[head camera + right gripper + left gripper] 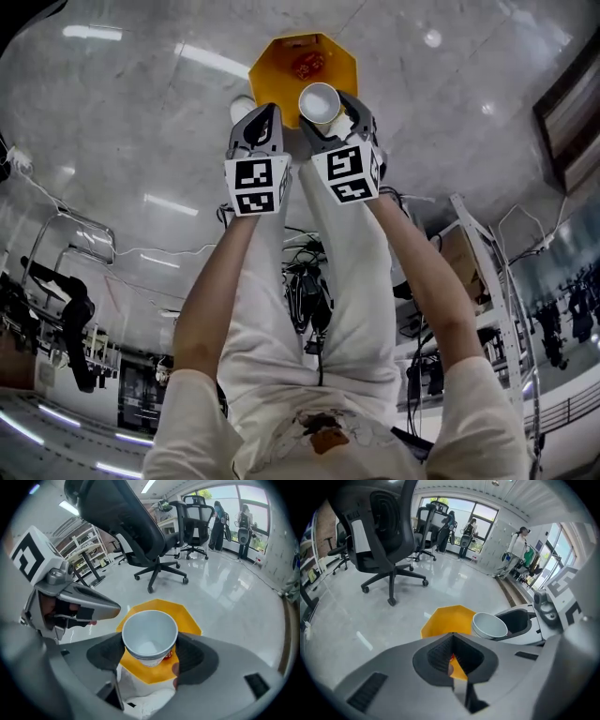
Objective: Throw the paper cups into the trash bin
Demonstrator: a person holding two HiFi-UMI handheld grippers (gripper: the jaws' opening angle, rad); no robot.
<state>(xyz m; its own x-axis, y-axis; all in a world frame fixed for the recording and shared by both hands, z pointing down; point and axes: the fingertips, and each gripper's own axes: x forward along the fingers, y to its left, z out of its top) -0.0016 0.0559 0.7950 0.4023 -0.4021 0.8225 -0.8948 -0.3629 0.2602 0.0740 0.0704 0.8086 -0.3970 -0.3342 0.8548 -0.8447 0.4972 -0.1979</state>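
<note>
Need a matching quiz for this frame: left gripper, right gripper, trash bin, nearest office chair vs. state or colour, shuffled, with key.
Column A
1. left gripper
2. right gripper
3. trash bin
4. nearest office chair

Column B
a. yellow, on the floor below the cup
b. jaws clamped on a white paper cup
c. black, standing on the floor beyond the bin
d. jaws together, nothing held

Pairs: 1-d, 2-b, 3-a, 4-c
</note>
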